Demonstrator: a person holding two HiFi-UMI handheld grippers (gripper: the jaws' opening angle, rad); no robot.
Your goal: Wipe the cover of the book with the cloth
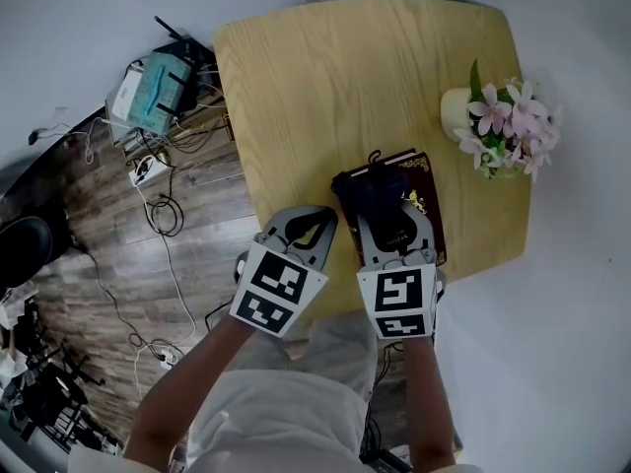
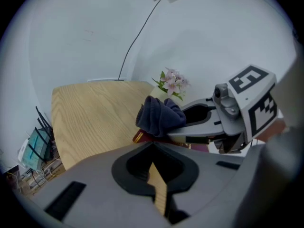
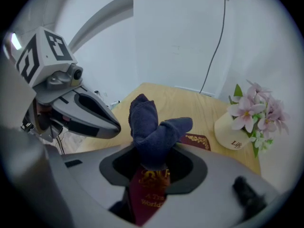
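Right tool clamps bunched cloth; book lies directly beneath both.

A maroon hardcover book with gold lettering and ornaments lies flat, cover up, near the right near edge of the light wooden table. A dark navy terry cloth, bunched into upright folds, sits over the book's far left part, pinched in the right gripper.
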